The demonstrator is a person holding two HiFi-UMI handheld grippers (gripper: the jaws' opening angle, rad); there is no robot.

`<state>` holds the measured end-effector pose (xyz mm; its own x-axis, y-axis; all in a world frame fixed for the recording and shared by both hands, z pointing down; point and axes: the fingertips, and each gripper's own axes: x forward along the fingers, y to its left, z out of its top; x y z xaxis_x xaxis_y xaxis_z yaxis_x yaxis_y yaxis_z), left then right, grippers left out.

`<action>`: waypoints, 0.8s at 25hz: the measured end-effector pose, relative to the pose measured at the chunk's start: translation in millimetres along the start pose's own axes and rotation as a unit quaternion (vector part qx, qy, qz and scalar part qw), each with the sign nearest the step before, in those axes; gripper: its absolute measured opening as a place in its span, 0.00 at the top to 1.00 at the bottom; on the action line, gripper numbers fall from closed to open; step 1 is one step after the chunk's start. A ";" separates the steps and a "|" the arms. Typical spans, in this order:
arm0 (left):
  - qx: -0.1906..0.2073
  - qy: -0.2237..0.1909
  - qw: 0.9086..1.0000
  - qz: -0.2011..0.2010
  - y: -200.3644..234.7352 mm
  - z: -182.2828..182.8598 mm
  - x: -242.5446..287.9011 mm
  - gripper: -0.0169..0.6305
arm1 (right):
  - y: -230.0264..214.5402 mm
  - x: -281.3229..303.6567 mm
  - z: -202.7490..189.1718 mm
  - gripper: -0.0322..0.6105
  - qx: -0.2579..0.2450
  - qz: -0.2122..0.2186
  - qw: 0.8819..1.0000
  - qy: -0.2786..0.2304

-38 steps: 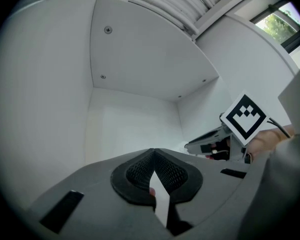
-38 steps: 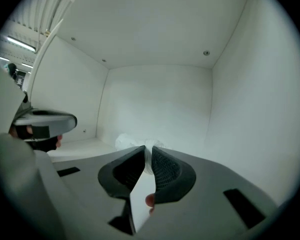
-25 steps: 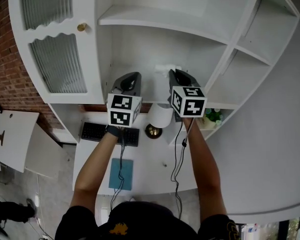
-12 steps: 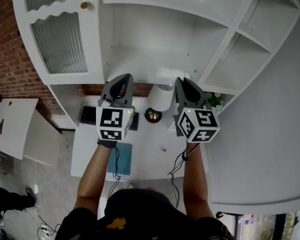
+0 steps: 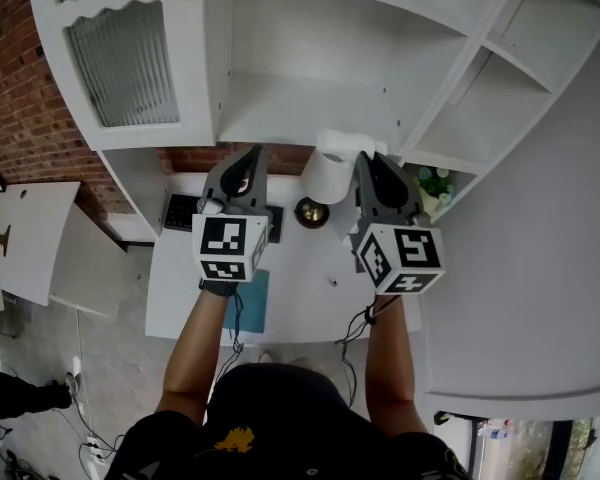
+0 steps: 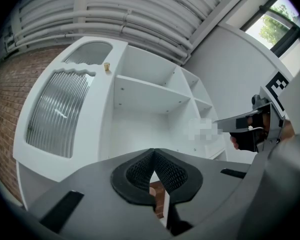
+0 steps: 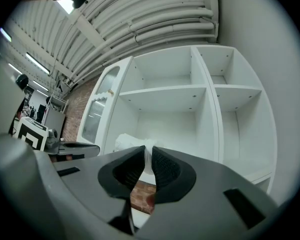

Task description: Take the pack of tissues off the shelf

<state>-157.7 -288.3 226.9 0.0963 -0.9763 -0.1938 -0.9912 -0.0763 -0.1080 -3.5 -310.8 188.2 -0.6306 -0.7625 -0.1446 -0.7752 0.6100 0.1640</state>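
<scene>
Shelf unit (image 5: pixel 310 78): white, tall, with open compartments; it fills the upper half of the head view.
Desk (image 5: pixel 310 263): white, well below the grippers.
Cabinet door (image 5: pixel 120 63): ribbed glass in a white frame, at the left of the shelf unit.
Right gripper (image 7: pixel 146 149): held up at the front of the lower middle compartment. Its fingers stand narrow and are pinched on a fold of the white pack.
Left gripper (image 6: pixel 152 151): beside the right one, apart from it, pointing at the same compartment. Its pads meet at the tips with nothing between them.
Lamp (image 5: pixel 325 178): white shade on the desk, seen between the two grippers.
Keyboard (image 5: pixel 180 211): black, on the desk under the left gripper.
Pack of tissues (image 5: pixel 345 146): white and soft, in the right gripper's jaws at the front edge of the shelf board. Whether it touches the board cannot be told.
Plant (image 5: pixel 435 183): small, green, on the desk at the right.
</scene>
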 end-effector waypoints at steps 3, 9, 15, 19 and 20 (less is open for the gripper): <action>0.002 -0.004 1.000 0.003 0.7 2.1 -5.3 0.95 | 3.5 -3.1 -3.0 0.88 0.003 0.003 1.000 0.001; 0.000 0.000 1.000 0.006 0.3 -3.6 -13.3 0.95 | 10.5 -7.6 -10.9 0.88 0.006 0.008 1.000 0.009; 0.001 0.008 1.000 0.003 -5.4 -11.6 -16.0 0.95 | 10.7 -11.1 -19.8 0.88 0.007 0.010 1.000 0.019; 0.007 0.012 1.000 -0.001 -8.7 -16.4 -16.2 0.95 | 11.2 -12.6 -25.9 0.88 0.009 0.010 1.000 0.024; 0.009 0.013 1.000 -0.002 -9.7 -18.0 -16.3 0.95 | 11.3 -12.9 -27.6 0.88 0.010 0.010 1.000 0.026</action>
<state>-151.3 -275.3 248.6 0.0971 -0.9811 -0.1674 -0.9890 -0.0762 -0.1271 -3.1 -300.0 218.8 -0.6432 -0.7602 -0.0911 -0.7637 0.6286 0.1472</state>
